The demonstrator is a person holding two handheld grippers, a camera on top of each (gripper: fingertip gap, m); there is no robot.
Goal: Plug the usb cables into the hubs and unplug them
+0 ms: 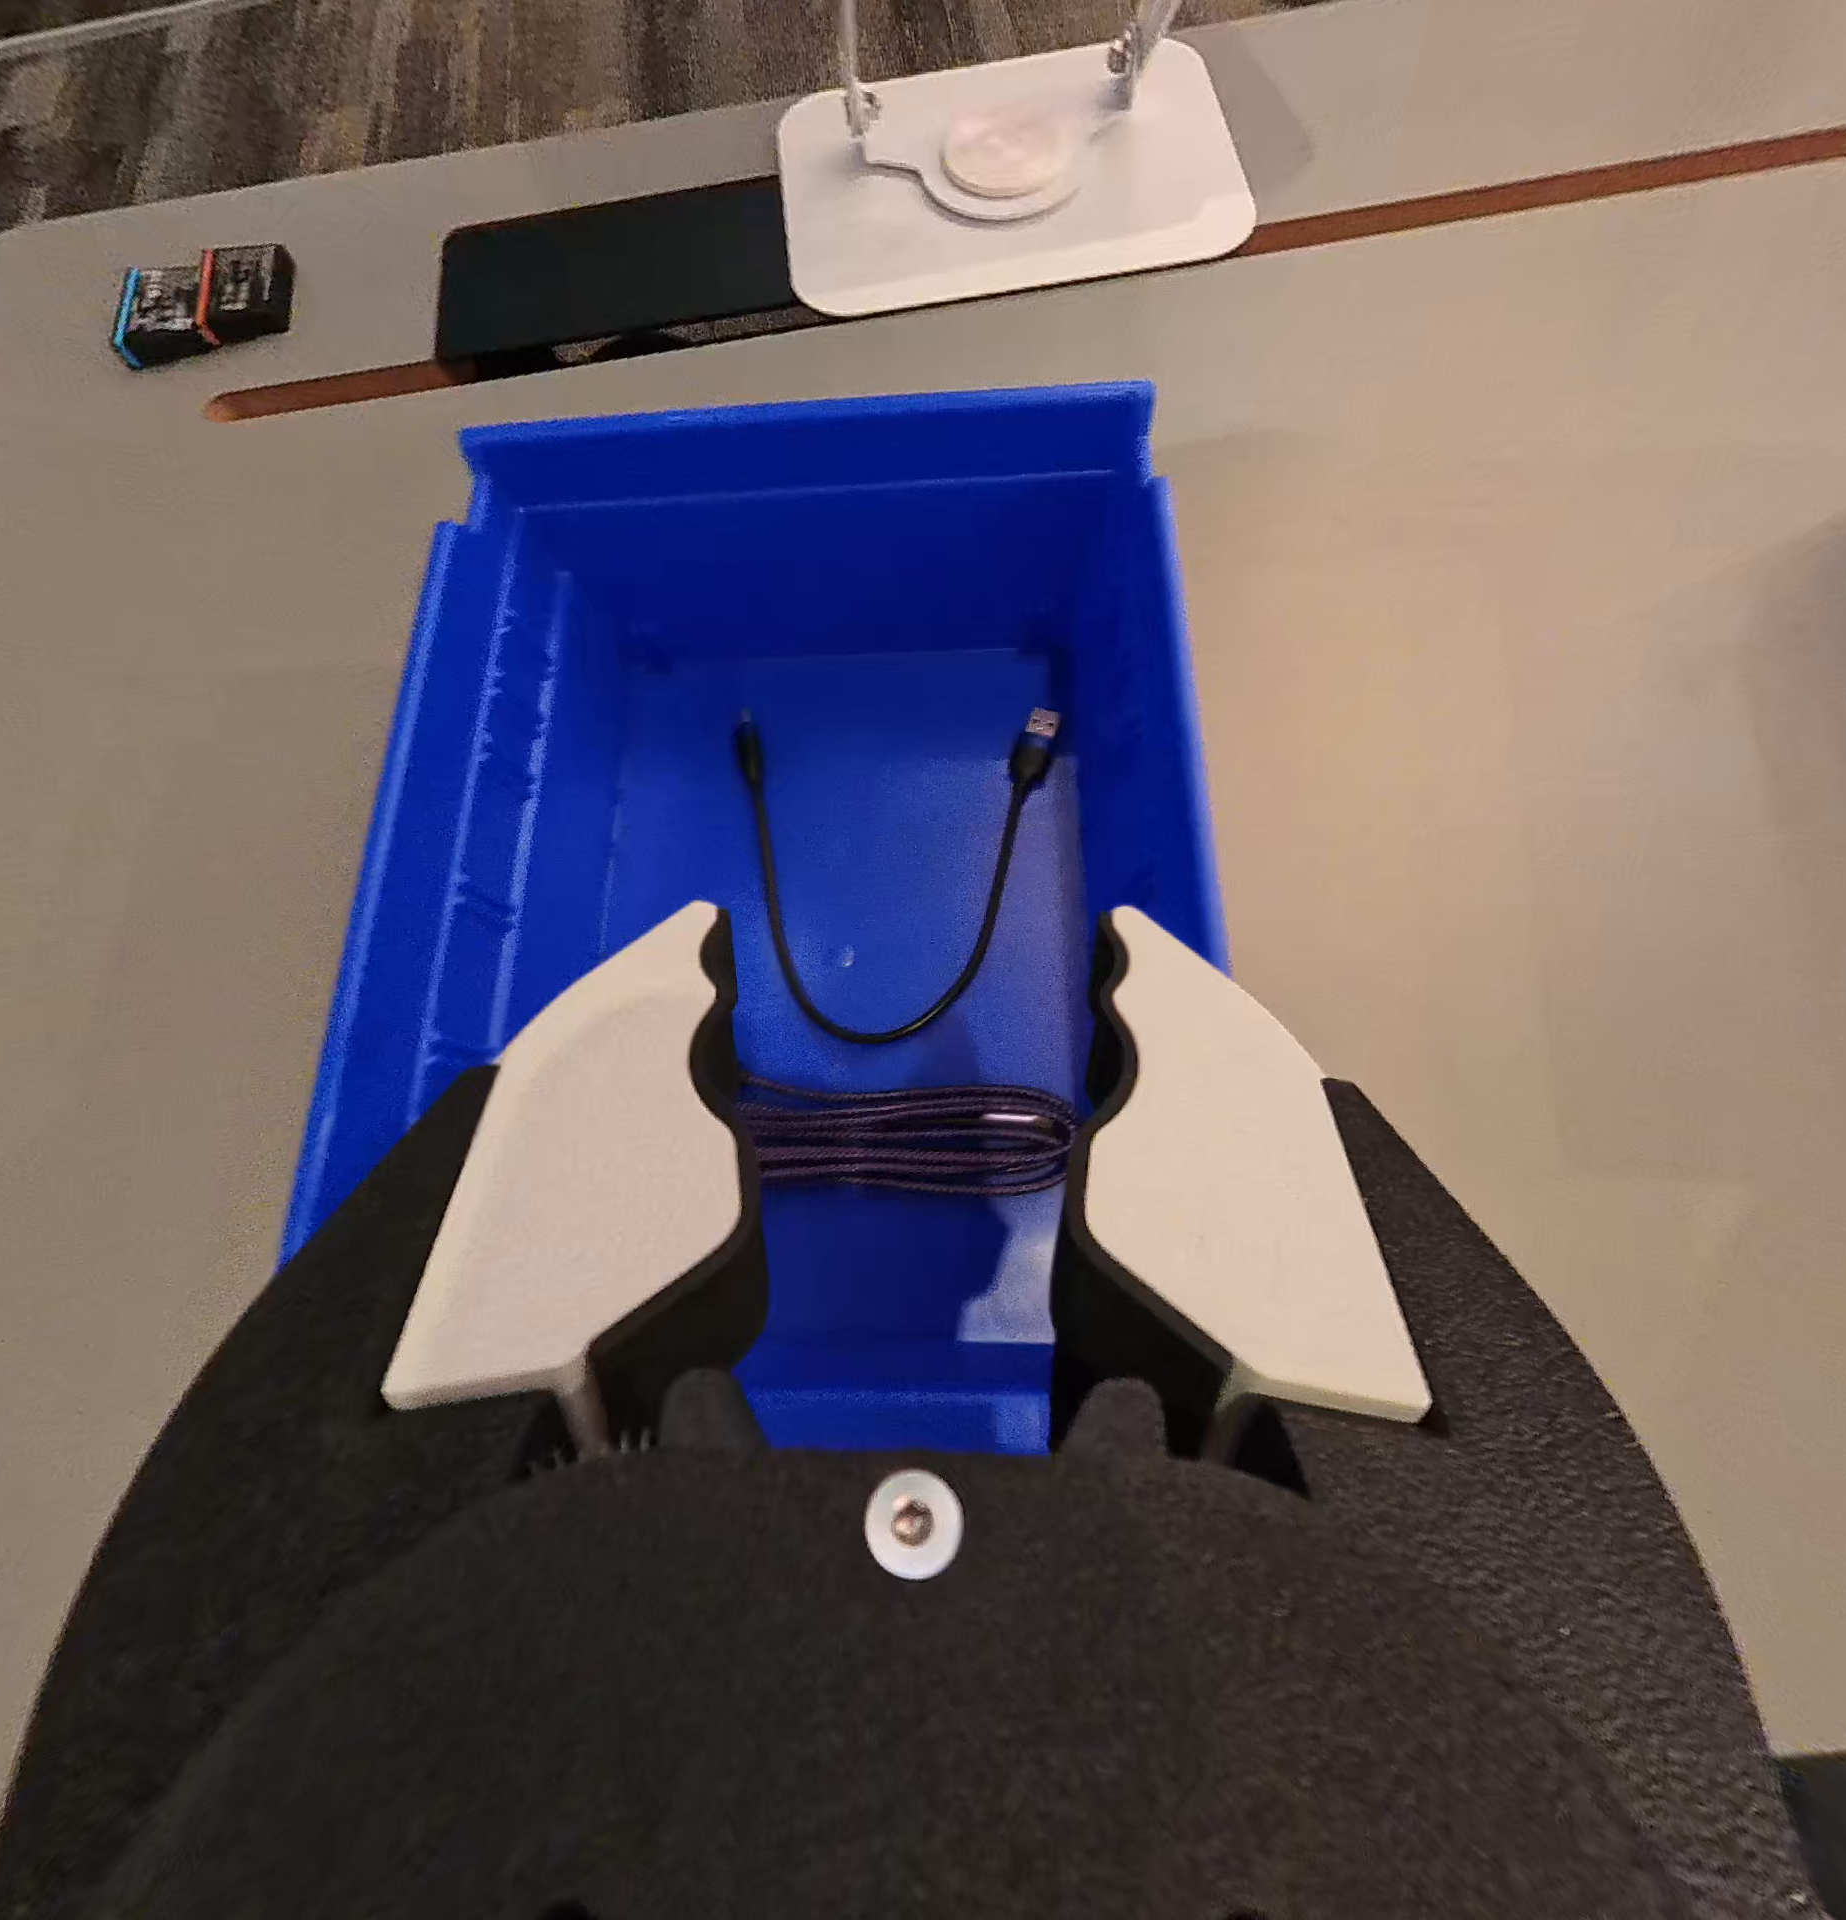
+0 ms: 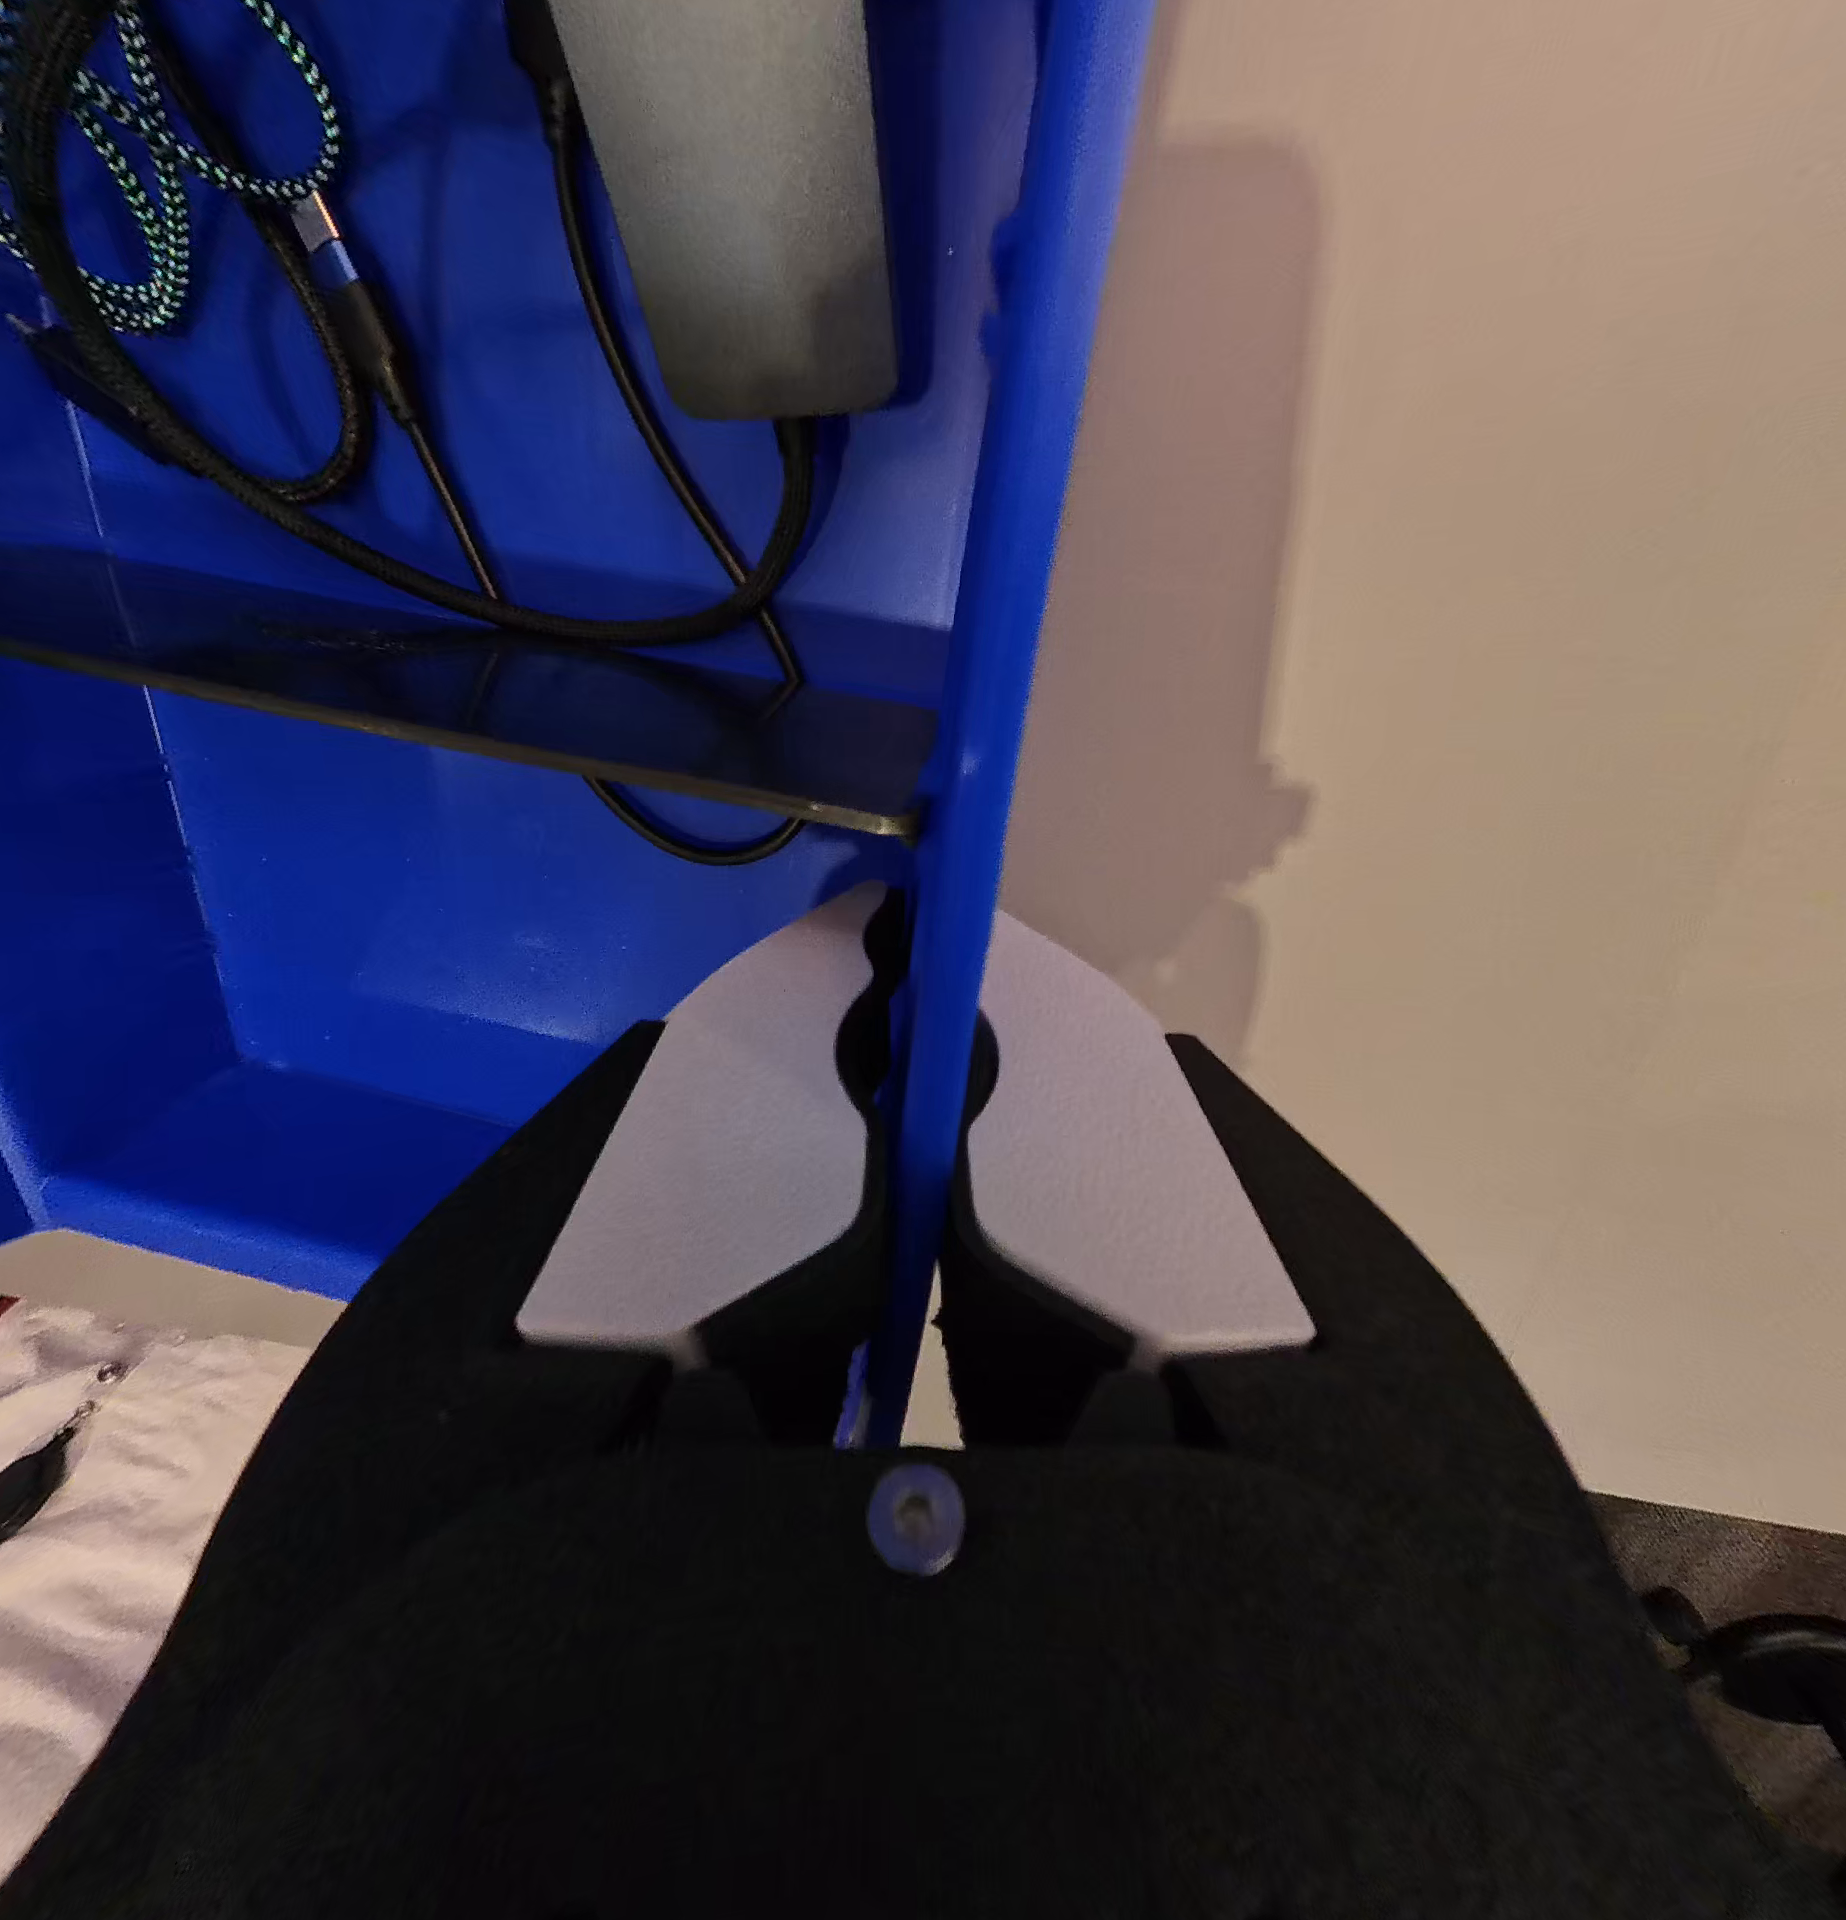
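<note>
In the left wrist view a blue bin (image 1: 483, 727) stands on the grey table. Inside lie a short black USB cable (image 1: 877, 997) bent in a U and a coiled purple braided cable (image 1: 898, 1138). My left gripper (image 1: 914, 925) is open and empty, hovering above the bin's near half. In the right wrist view my right gripper (image 2: 924, 914) is shut on the right side wall of a blue bin (image 2: 1002, 623). That bin holds a grey hub (image 2: 742, 208), black cables (image 2: 628, 613) and a teal-speckled braided cable (image 2: 150, 281).
A dark divider (image 2: 431, 707) crosses the right view's bin. Behind the left view's bin sit a white stand base (image 1: 1012, 187), a black pad (image 1: 607, 270) and two small black boxes (image 1: 207, 301). White cloth (image 2: 88, 1455) lies at the lower left.
</note>
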